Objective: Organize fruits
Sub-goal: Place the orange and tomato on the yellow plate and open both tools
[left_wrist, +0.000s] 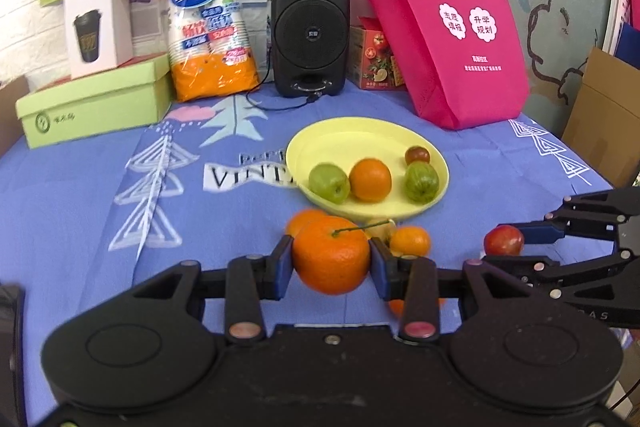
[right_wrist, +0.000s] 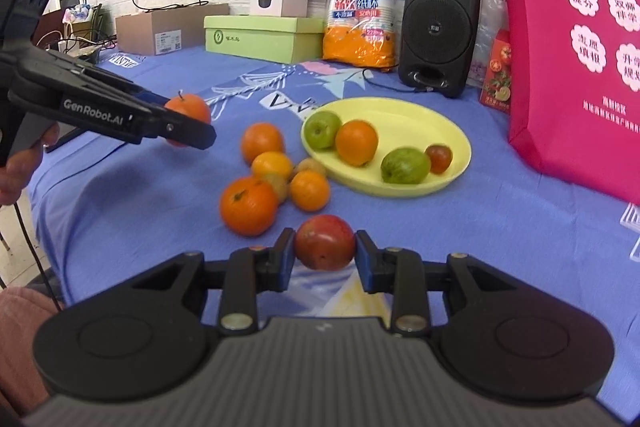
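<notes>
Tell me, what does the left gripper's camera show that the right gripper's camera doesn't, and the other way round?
Only the left view shows the orange close up, clamped in the left gripper.

Only the right view shows the red fruit close up in the right gripper, a brown cardboard box and a hand.

Both show the yellow plate holding four fruits, loose oranges on the blue cloth, the speaker and the pink bag.

Loose oranges (right_wrist: 276, 179) before plate (right_wrist: 460, 163) — far half bare

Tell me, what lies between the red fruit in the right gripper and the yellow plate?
Only bare blue tablecloth, in the right wrist view, between the red fruit and the yellow plate. The loose oranges lie leftward.
</notes>
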Available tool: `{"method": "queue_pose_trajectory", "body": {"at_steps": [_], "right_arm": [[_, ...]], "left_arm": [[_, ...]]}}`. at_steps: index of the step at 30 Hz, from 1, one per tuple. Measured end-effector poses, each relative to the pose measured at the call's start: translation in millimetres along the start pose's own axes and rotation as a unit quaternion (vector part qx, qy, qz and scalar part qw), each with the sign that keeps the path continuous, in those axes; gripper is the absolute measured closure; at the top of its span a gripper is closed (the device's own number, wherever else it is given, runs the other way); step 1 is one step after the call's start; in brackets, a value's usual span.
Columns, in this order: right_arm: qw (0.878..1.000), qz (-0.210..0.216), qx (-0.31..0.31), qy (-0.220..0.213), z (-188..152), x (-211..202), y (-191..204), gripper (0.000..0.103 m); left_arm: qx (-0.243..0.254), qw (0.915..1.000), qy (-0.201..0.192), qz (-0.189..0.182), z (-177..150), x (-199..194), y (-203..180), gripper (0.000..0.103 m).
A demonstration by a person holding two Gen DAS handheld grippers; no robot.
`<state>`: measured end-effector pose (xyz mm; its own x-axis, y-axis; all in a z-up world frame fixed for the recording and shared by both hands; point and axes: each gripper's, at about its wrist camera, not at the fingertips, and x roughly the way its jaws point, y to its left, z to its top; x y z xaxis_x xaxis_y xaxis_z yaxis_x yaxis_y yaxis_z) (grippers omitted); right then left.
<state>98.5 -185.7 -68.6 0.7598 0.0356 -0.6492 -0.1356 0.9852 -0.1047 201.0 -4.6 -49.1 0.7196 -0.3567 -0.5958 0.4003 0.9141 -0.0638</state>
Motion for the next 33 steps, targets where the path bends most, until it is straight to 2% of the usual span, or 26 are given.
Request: {"method": "queue_pose_trajectory", "body": {"at_steps": [5, 13, 19, 25, 26, 30, 33], "right_arm": [[1.0, -0.005, -0.011, -0.013, 25, 16, -15, 0.072], [1.0, -0.022, 0.002, -0.017, 63, 57, -51, 0.072], [0.999, -0.03, 0.008, -0.011, 77, 85, -68, 0.072], [0.999, -0.032, 0.011, 0.003, 86, 114, -77, 0.072], [0.999, -0.033, 0.012, 0.006, 86, 119, -79, 0.072], [0.999, -0.032, 0.014, 0.014, 87, 130, -82, 0.072], [0.999, -0.034, 0.009, 0.016, 85, 131, -81, 0.071]], "left_arm": [[0.005, 0.9999, 0.004, -0.008, 34, 31, 4, 0.064], [0.015, 0.9998, 0.014, 0.005, 81, 95, 7, 0.064], [0.009, 0.9992, 0.037, 0.013, 101, 141, 12, 0.064], [0.019, 0.9978, 0.059, 0.023, 106, 176, 12, 0.063], [0.018, 0.9976, 0.062, 0.024, 106, 180, 12, 0.062], [0.014, 0.9978, 0.06, 0.027, 107, 185, 12, 0.046], [0.018, 0.9976, 0.059, 0.031, 106, 183, 12, 0.044]]}}
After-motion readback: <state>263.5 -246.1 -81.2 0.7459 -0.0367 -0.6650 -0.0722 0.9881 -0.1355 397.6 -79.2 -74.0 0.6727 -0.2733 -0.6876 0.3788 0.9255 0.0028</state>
